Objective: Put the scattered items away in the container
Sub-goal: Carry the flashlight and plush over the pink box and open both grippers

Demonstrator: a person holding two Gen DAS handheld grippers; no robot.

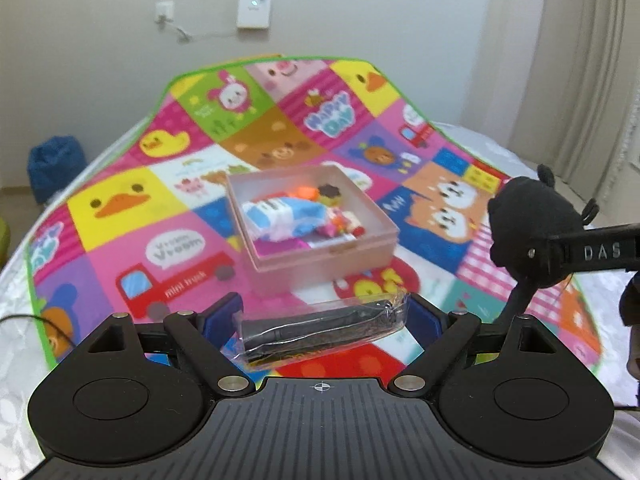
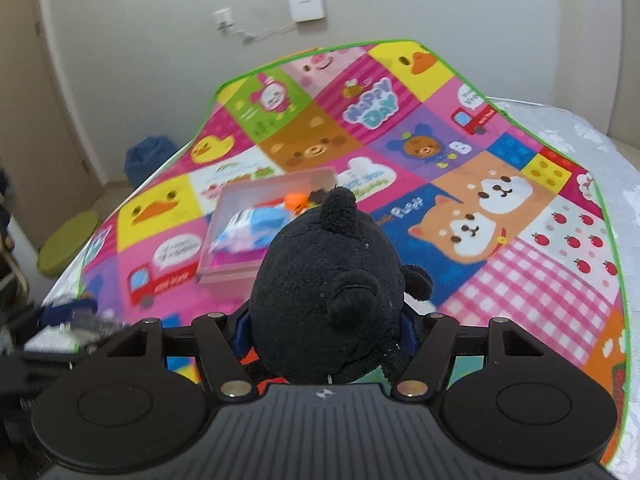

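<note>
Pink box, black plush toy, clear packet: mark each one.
pink box (image 1: 320, 258): left wrist view, on its near wall.
black plush toy (image 2: 320, 280): right wrist view, on its body.
clear packet (image 1: 320, 330): left wrist view, on its middle.

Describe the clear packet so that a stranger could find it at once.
On the colourful play mat stands a pink box. Nearer the camera, the left gripper holds a clear packet between its jaws. Unlike the black plush toy, it is flat, transparent plastic with dark contents.

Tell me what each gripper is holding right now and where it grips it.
Left gripper: clear packet of dark items, clamped across its two short ends. Right gripper: black plush toy, squeezed at its sides.
</note>
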